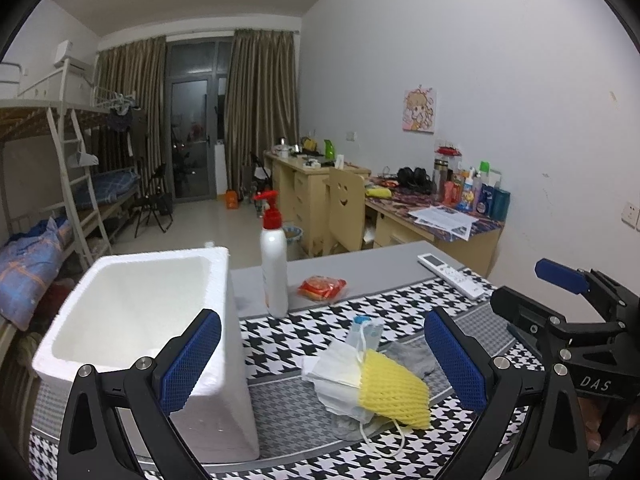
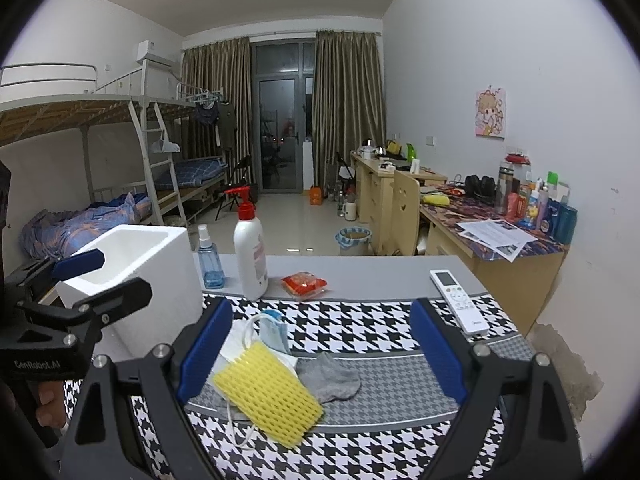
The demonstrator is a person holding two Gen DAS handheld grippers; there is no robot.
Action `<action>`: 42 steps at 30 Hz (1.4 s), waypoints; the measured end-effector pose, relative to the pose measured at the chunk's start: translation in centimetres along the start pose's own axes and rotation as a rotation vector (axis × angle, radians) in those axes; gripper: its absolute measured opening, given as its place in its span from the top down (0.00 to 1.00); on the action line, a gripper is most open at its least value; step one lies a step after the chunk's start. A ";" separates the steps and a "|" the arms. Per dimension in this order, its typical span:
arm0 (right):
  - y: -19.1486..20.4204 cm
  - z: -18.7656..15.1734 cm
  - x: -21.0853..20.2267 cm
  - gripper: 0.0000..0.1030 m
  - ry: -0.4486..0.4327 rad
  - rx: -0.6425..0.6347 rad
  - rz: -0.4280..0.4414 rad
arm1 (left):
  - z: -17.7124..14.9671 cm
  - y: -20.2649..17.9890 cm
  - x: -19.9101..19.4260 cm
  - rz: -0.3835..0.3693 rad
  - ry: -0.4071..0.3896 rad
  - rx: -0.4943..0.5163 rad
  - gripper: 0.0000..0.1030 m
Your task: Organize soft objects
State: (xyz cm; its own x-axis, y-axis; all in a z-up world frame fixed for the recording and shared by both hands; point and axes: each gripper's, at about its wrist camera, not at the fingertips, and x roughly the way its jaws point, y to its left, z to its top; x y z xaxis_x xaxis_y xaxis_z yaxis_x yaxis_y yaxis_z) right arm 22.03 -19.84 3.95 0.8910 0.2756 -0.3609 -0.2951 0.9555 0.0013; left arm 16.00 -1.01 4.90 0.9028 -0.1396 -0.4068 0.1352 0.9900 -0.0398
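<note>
My left gripper [image 1: 324,364] stands with jaws wide apart, nothing between the pads. My right gripper [image 2: 322,350] is likewise spread wide and holds nothing. Nearest, on the houndstooth cloth [image 2: 360,320], lies the pile of soft items: a yellow foam net [image 2: 266,394] on top, white face masks [image 1: 340,372] beneath it, a grey sock [image 2: 330,378] touching its side, and a blue mask [image 2: 276,334] at the far edge. To the left of the pile stands the white foam box [image 1: 132,312], open-topped, nothing visible inside. Beyond the cloth, on the grey tabletop [image 2: 380,276]: a white pump bottle [image 2: 250,248], a blue spray bottle [image 2: 210,260], a red packet [image 2: 304,282] and a white remote [image 2: 458,300].
</note>
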 end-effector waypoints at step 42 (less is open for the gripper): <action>-3.3 -4.6 2.5 0.10 0.125 0.034 0.035 | -3.3 -3.3 5.6 -0.019 0.107 0.030 0.01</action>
State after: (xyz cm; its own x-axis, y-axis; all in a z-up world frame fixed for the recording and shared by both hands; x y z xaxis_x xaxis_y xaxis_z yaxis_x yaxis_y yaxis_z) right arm 23.67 -22.79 -1.22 0.8300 0.2953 -0.4733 -0.3110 0.9493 0.0468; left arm 19.24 -5.00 -0.28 0.8516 -0.1537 -0.5011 0.1654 0.9860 -0.0213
